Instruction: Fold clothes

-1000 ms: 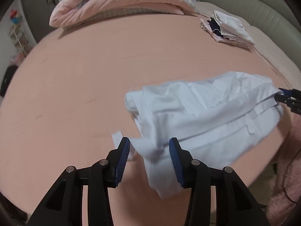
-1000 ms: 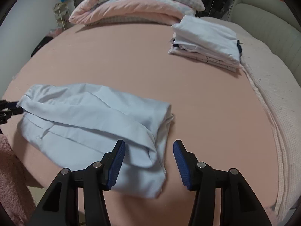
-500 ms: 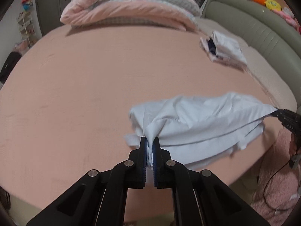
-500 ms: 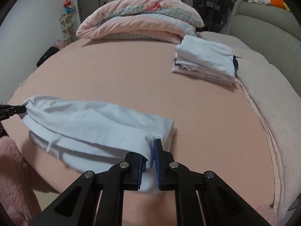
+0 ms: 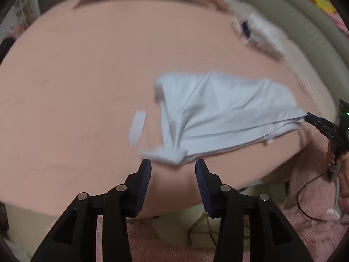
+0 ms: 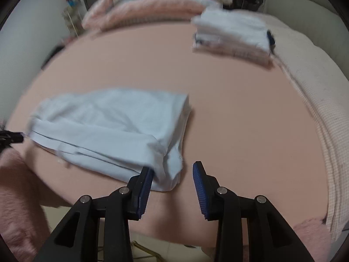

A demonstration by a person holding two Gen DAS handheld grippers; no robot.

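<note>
Both tools have let go since half a second ago: your left tool [image 5: 173,172] and right tool [image 6: 172,174] now stand wide apart, holding nothing, just short of the near corners of the light blue garment [image 6: 113,126]. That garment lies folded over on the pink bed [image 5: 76,76], close to its near edge, with a loose strip [image 5: 137,128] just beside it. Beyond the garment, well apart, sits a folded stack [image 6: 233,35]. You likely have another fold left, then stacking.
</note>
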